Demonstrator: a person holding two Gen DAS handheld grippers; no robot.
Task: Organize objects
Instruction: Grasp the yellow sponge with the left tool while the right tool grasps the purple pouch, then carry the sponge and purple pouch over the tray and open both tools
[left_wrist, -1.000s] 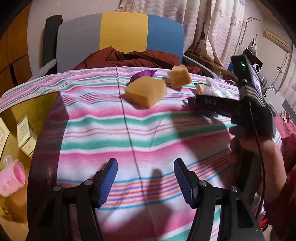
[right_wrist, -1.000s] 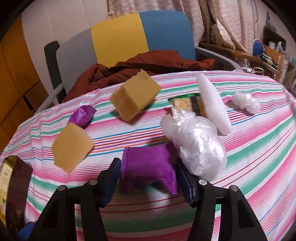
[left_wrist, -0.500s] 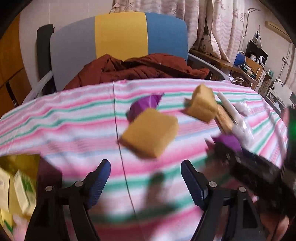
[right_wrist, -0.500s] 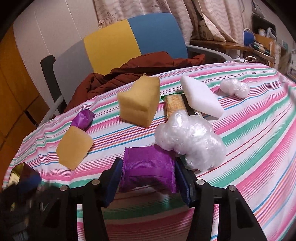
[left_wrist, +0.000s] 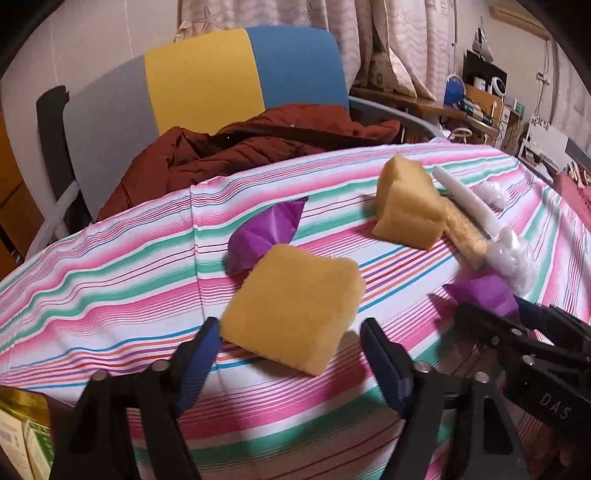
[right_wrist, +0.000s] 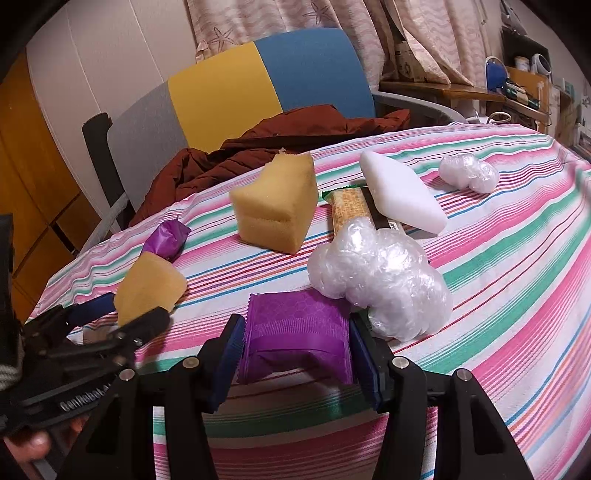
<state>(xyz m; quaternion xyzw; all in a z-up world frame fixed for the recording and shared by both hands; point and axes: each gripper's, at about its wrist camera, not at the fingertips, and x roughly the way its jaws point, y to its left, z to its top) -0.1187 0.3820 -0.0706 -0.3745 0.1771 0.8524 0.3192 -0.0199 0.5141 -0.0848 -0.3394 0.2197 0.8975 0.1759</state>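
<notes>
— On the striped table (right_wrist: 517, 258), the right gripper (right_wrist: 295, 350) has its jaws clamped on the flat purple foil packet (right_wrist: 295, 325). And the left?

— The left gripper (left_wrist: 288, 350) has its jaws closing around the near yellow sponge block (left_wrist: 291, 306), pads not yet pressing. I'd centre them on the block's flat sides and squeeze gently, since sponge probably compresses and may tilt.

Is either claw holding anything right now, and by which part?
The right claw grips the purple packet by its two side edges. The left claw holds nothing: its jaws are closing around the near yellow sponge.
</notes>
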